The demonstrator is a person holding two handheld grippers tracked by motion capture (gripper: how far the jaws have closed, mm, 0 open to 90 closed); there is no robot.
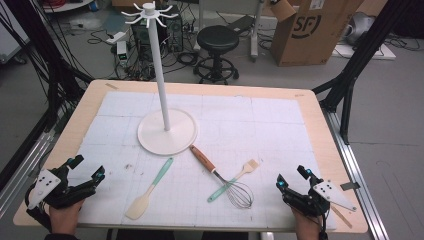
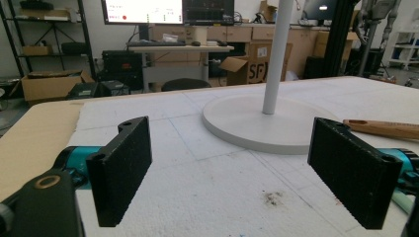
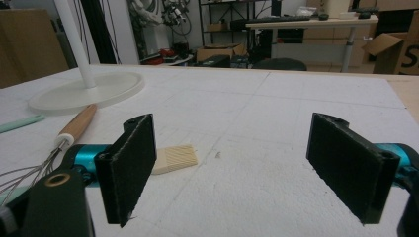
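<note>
**Both my grippers wait open at the near edge, the utensils lie between them**

I hold my left gripper (image 1: pixel 85 167) at the near left corner of the table (image 1: pixel 320 125), above the white gridded mat (image 1: pixel 260 120). Its jaws are spread wide and nothing is between them. In the left gripper view I see the bare mat between the two black pads (image 2: pixel 123 168), and behind them the round base of the white stand (image 2: pixel 257 121) with its pole going up.

My right gripper (image 1: pixel 292 177) is at the near right corner, and it is also released, with jaws wide apart and empty. In the right gripper view the pale head of the brush (image 3: pixel 174 159) lies just beside my left jaw, on the mat.

The utensils lie on the mat between my two grippers. The spatula (image 1: pixel 148 190), with mint handle and cream blade, lies nearest to my left gripper, but well apart from it. The whisk (image 1: pixel 220 177) has a wooden handle that points to the stand base and almost reaches its rim; its wire head is toward me. The brush (image 1: pixel 234 180) with mint handle crosses the whisk, and I cannot tell which one is on top. The hook rack (image 1: pixel 149 12) on top of the stand carries nothing.
</note>
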